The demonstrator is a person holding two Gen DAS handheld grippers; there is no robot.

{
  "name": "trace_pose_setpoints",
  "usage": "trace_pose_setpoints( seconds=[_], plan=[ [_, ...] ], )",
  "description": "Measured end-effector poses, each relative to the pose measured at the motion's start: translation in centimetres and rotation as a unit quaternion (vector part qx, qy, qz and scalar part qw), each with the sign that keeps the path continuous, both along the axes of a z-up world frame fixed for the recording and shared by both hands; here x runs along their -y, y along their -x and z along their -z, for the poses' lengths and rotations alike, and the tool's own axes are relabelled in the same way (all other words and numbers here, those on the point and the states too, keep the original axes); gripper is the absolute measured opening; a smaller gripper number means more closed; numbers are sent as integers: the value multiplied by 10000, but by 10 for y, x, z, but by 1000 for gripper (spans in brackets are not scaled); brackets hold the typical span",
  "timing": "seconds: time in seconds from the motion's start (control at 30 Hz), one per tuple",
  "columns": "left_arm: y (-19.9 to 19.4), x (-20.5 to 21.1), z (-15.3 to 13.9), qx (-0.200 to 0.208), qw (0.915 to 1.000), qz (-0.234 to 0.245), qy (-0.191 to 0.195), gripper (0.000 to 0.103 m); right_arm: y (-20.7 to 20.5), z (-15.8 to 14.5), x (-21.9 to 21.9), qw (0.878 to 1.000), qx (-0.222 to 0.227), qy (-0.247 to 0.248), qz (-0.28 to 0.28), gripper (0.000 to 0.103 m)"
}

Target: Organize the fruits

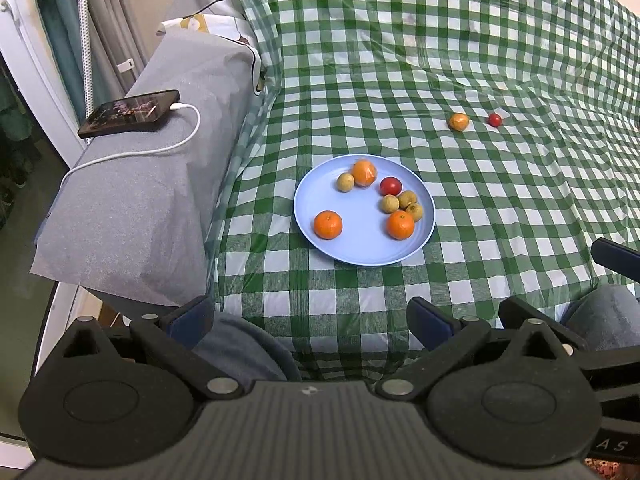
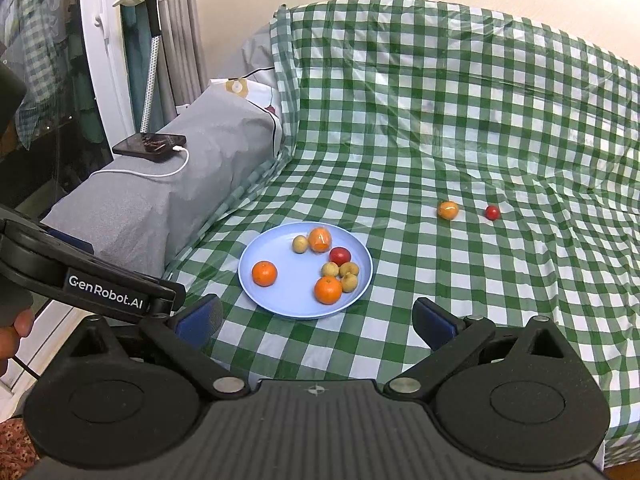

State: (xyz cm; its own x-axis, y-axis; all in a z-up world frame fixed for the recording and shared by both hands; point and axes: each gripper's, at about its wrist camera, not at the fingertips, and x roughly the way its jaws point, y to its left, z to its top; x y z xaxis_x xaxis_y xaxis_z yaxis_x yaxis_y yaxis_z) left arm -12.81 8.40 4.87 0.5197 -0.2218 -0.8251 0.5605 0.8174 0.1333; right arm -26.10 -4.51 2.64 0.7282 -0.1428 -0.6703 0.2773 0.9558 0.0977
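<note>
- left gripper (image 1: pixel 310 320) jaws apart, empty
- right gripper (image 2: pixel 316 322) jaws apart, empty
- plate (image 2: pixel 280 300) near centre on checked cloth (image 2: pixel 440 128), holds oranges, small fruits
- orange (image 2: pixel 447 209) and tomato (image 2: pixel 493 212) loose, far right of plate

We hold our left gripper (image 1: pixel 310 316) low and level, blue-padded fingers (image 1: pixel 430 322) spread wide with nothing between them. Our right gripper (image 2: pixel 316 318) sits just beside it, equally wide, equally bare. In the right wrist view a fingertip of our hand (image 2: pixel 16 330) curls at the left edge.
</note>
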Motion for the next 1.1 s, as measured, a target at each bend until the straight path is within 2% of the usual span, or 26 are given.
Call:
trace_pose_setpoints(
  seconds=[0.77, 0.9, 1.1],
  plan=[
    [-11, 10, 12, -162, 9996, 27, -212, 103, -8, 13, 3, 9997, -139, -175, 88, 101],
    [-17, 18, 14, -269, 9993, 24, -242, 103, -14, 19, 8, 9995, -199, -207, 137, 101],
    [-28, 50, 15, -161, 9989, 156, -424, 103, -17, 30, 34, 9985, -175, -146, 491, 101]
  ],
)
